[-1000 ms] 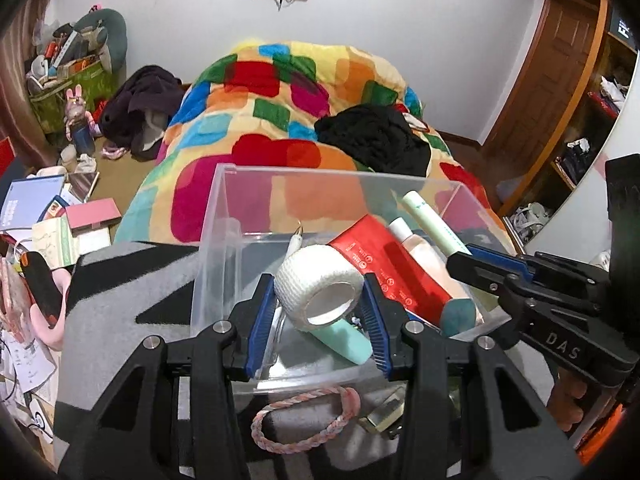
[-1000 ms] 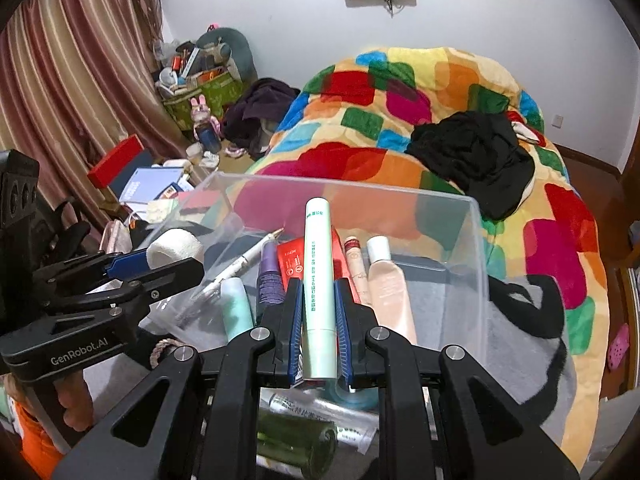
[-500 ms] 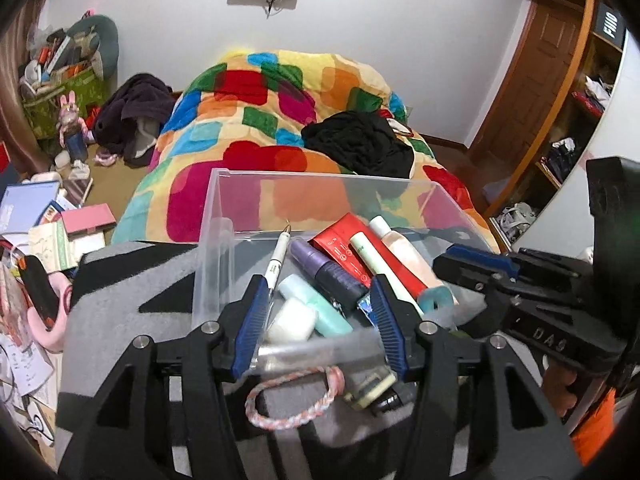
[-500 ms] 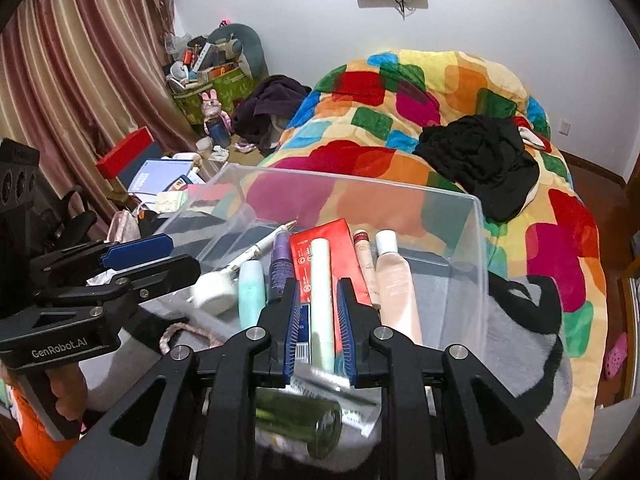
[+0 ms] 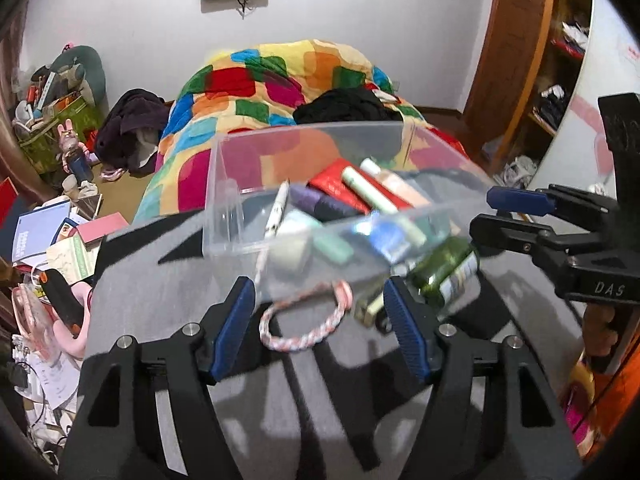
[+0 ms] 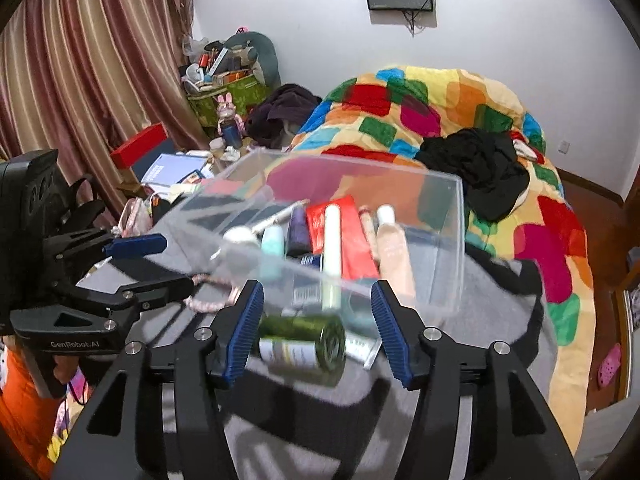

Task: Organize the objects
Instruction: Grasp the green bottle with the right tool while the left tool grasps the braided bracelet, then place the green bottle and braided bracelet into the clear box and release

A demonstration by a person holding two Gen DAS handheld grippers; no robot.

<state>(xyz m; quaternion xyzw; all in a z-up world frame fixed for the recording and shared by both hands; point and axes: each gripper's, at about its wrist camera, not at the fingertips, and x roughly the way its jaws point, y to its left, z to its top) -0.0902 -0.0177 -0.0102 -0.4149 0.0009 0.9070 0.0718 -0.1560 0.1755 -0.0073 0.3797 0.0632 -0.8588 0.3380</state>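
A clear plastic box [image 5: 312, 140] [image 6: 440, 216] sits on a grey and black blanket and holds several toiletries: a white bandage roll [image 5: 286, 254] [image 6: 240, 236], a pale green tube [image 5: 370, 194] [image 6: 332, 248], a red pouch [image 6: 348, 236] and a pen [image 5: 276, 212]. My left gripper [image 5: 320, 320] is open and empty over a pink braided bracelet [image 5: 304, 316]. My right gripper [image 6: 316, 324] is open and empty around a green bottle [image 6: 302, 344] [image 5: 444, 272] lying in front of the box.
A bed with a colourful patchwork quilt [image 6: 420, 120] and black clothes [image 6: 476, 164] lies behind the box. Books and clutter [image 5: 52, 232] cover the floor at left. A curtain [image 6: 80, 80] hangs at left, a wooden shelf [image 5: 540, 60] stands at right.
My left gripper let the bandage roll go into the box and my right let go the pale green tube. Both opened wide and drew back toward the front of the box.
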